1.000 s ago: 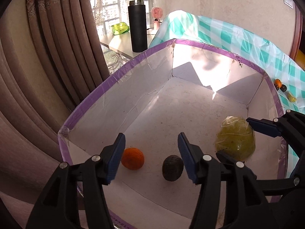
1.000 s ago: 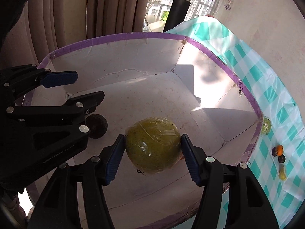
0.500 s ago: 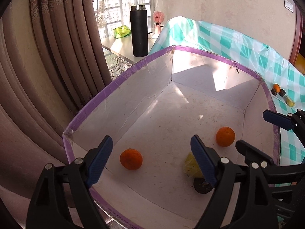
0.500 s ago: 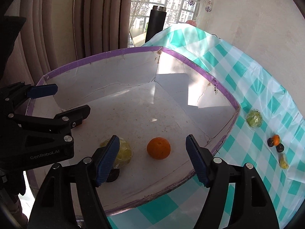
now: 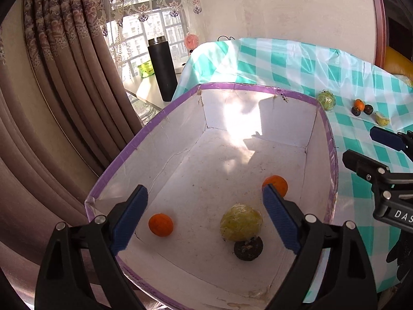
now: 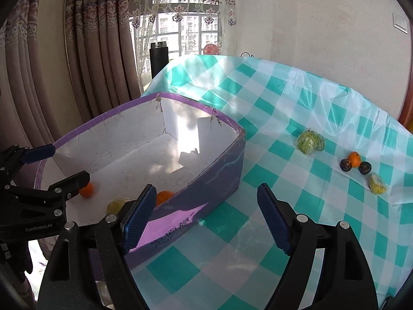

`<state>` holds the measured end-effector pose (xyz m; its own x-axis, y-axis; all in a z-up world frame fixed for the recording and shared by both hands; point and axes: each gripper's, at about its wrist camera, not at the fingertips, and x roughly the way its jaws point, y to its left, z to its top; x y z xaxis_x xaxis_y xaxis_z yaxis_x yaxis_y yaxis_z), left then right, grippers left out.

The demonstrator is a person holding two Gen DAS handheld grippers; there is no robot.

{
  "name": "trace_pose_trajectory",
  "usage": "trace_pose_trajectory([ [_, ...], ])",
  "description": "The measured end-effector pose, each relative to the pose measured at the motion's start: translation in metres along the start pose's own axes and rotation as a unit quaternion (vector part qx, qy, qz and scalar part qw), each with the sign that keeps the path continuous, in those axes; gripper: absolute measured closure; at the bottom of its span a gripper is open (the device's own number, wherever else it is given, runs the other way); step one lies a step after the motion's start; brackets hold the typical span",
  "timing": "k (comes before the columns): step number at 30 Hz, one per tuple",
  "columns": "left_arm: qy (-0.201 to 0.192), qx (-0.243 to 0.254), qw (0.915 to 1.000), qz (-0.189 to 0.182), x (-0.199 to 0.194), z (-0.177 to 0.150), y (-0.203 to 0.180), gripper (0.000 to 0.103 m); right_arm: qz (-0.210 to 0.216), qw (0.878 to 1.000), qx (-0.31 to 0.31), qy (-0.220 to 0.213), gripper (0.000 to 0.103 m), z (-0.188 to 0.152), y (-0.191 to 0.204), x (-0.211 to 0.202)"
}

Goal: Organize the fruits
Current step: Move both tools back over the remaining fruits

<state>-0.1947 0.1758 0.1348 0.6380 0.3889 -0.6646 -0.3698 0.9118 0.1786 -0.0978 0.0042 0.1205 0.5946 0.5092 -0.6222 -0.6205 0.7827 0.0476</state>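
At the bottom of the left wrist view the left tongs [image 5: 205, 219] hang over the near end of a white cardboard box edged in purple tape [image 5: 124, 155], their blue pads spreading apart with nothing pressed between them. Four fruits lie on the box floor: a small orange fruit [image 5: 160, 224] at lower left, a large yellow-green fruit wrapped in clear film [image 5: 241, 222] near the centre, a dark round fruit [image 5: 248, 250] touching its near side, and a second orange fruit [image 5: 277, 184] further back to the right, partly behind the right pad.

In the right wrist view the right tongs [image 6: 204, 219] sit at the bottom of the frame, outside the box and over the teal-and-white checked cloth covering the bench [image 6: 258, 103]. Their pads are also widening and hold nothing; only cloth and the box's purple outer wall show between them.

Further along the bench, at the right of that frame, five more fruits lie on the cloth: a wrapped green fruit [image 6: 309, 142], then a tight group of one orange fruit [image 6: 355, 159] and two dark round ones [image 6: 345, 165] [image 6: 365, 168], and a small yellow-green piece [image 6: 377, 184] just in front of them.

Beyond the box, a tall black flask [image 5: 163, 68] stands by the curtained window at the top of both frames.
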Motion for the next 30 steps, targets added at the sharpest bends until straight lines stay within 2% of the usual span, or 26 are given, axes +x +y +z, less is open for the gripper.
trace_pose_trajectory([
  [9, -0.033, 0.068, 0.9971, 0.001, -0.025, 0.009, -0.064, 0.005, -0.020, 0.997, 0.080, 0.002, 0.022, -0.028, -0.071, -0.008],
  [13, -0.057, 0.090, 0.9941, -0.022, -0.037, 0.011, -0.099, 0.002, -0.044, 0.993, 0.105, -0.001, 0.018, -0.040, -0.101, -0.011],
  [17, -0.060, 0.117, 0.9903, -0.045, -0.036, 0.010, -0.140, 0.002, -0.067, 0.986, 0.150, 0.002, 0.018, -0.056, -0.137, -0.011],
  [21, -0.052, 0.140, 0.9853, -0.083, -0.026, 0.008, -0.181, 0.002, -0.107, 0.978, 0.181, 0.008, 0.017, -0.073, -0.170, -0.009],
  [24, -0.064, 0.144, 0.9764, -0.148, -0.018, 0.008, -0.210, 0.002, -0.146, 0.967, 0.207, 0.012, 0.016, -0.087, -0.196, -0.006],
  [27, -0.056, 0.122, 0.9680, -0.212, 0.005, 0.012, -0.239, 0.002, -0.176, 0.952, 0.251, 0.022, 0.016, -0.100, -0.225, 0.000],
  [30, -0.016, 0.080, 0.9678, -0.238, 0.048, 0.020, -0.263, 0.002, -0.190, 0.938, 0.290, 0.027, 0.016, -0.107, -0.250, 0.004],
])
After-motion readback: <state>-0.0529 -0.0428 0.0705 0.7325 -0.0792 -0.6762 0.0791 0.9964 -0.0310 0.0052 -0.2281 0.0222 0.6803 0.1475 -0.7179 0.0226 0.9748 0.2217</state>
